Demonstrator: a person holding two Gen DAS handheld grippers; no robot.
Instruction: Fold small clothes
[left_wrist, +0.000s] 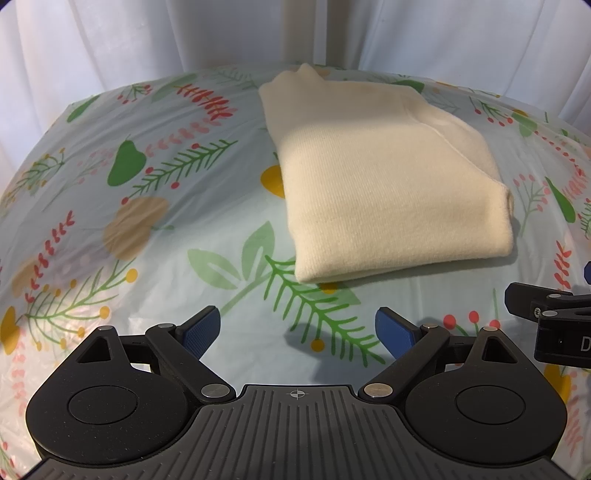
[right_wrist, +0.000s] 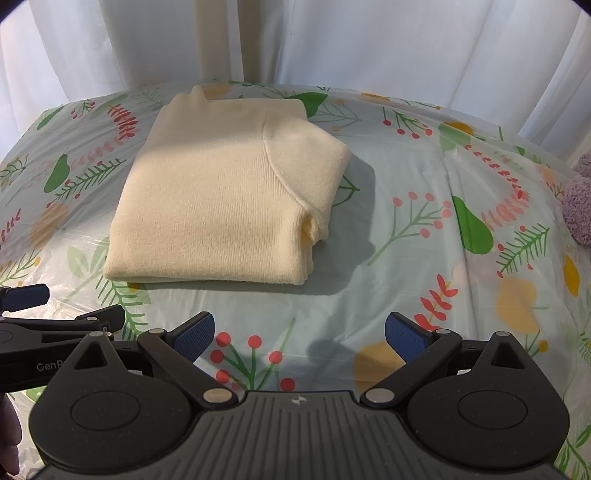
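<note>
On the worktop with its leaf-and-berry printed plastic cover (right_wrist: 406, 166), the cream ribbed knit garment (right_wrist: 229, 199) lies folded into a compact rectangle, nearer the far edge. Left gripper (left_wrist: 297, 332) and right gripper (right_wrist: 299, 334) hover short of it, jaws spread, empty. Fold looks complete — judged best to check edges and square them gently, not re-grip. Seam curves across top layer; one corner bulges slightly.
</note>
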